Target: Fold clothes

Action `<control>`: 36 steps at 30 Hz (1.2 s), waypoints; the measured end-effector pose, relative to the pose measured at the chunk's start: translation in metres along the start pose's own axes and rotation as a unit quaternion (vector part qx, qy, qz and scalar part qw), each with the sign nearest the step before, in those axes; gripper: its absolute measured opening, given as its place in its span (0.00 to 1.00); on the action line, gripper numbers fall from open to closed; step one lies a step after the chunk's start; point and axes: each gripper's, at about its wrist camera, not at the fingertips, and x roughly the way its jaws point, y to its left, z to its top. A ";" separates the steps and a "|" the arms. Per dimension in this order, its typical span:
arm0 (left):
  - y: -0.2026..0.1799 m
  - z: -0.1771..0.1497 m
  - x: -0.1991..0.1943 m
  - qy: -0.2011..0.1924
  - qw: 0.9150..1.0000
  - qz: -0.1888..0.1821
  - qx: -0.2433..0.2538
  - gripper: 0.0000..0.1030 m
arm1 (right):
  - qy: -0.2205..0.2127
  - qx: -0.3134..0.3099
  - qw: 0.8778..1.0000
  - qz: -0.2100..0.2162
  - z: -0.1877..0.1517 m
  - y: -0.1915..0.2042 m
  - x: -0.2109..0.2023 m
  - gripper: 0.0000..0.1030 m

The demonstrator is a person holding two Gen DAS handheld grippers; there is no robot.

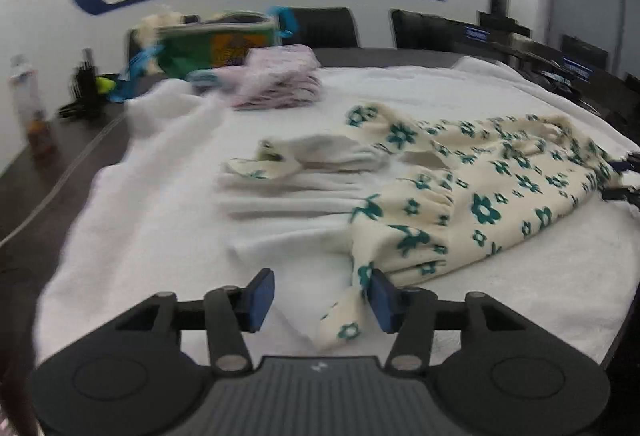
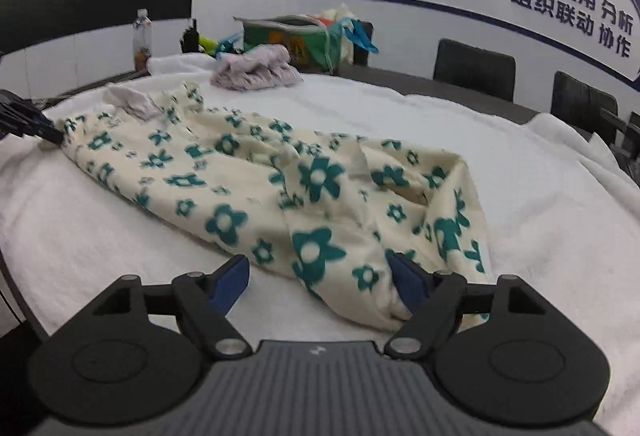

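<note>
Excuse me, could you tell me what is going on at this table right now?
A person is working a gripper in each hand on a cream garment with green flowers, which lies rumpled and unfolded on a white towel. The left gripper and the right gripper are both open at opposite ends of it, fabric between the fingers. A folded lilac garment sits further back.

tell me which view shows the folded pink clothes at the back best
The right wrist view: the folded pink clothes are fairly sharp there, lying on the white towel in front of the green bag. The left wrist view shows the same pile but smeared by motion blur, so its folds are hard to read.
</note>
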 end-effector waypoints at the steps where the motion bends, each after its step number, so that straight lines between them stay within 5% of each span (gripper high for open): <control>1: -0.003 0.000 -0.009 -0.013 1.000 0.002 0.001 0.46 | -0.002 0.000 1.000 0.000 -0.001 0.001 -0.001 0.76; 5: -0.038 0.001 -0.038 -0.081 0.991 -0.066 0.077 0.66 | -0.014 0.003 1.000 0.002 -0.002 0.001 -0.007 0.77; 9: -0.069 -0.007 -0.022 -0.070 0.976 -0.100 0.178 0.70 | -0.015 -0.001 1.000 0.005 0.001 0.002 -0.009 0.77; 16: -0.053 -0.002 0.014 -0.024 0.982 -0.094 0.160 0.68 | -0.018 -0.009 1.000 0.002 0.000 0.005 -0.012 0.77; 23: -0.038 0.002 0.029 -0.002 0.985 -0.099 0.144 0.56 | -0.021 -0.023 1.000 0.006 -0.003 0.004 -0.013 0.77; 27: -0.030 0.003 0.037 0.010 0.985 -0.102 0.136 0.35 | -0.019 -0.027 0.999 0.000 -0.001 0.000 -0.007 0.76; 29: -0.025 0.004 0.042 0.016 0.986 -0.104 0.131 0.25 | -0.011 -0.023 1.000 0.004 0.001 -0.002 0.002 0.60; 31: -0.025 0.005 0.039 0.019 0.986 -0.104 0.130 0.04 | -0.003 -0.032 0.999 0.008 0.002 -0.002 0.010 0.40; 34: -0.028 0.005 0.029 0.019 0.986 -0.105 0.131 0.01 | -0.006 -0.031 0.999 0.020 0.002 -0.005 0.011 0.13; 36: -0.029 0.004 0.014 0.013 0.984 -0.116 0.131 0.01 | -0.011 -0.032 0.999 0.031 0.005 -0.005 0.003 0.11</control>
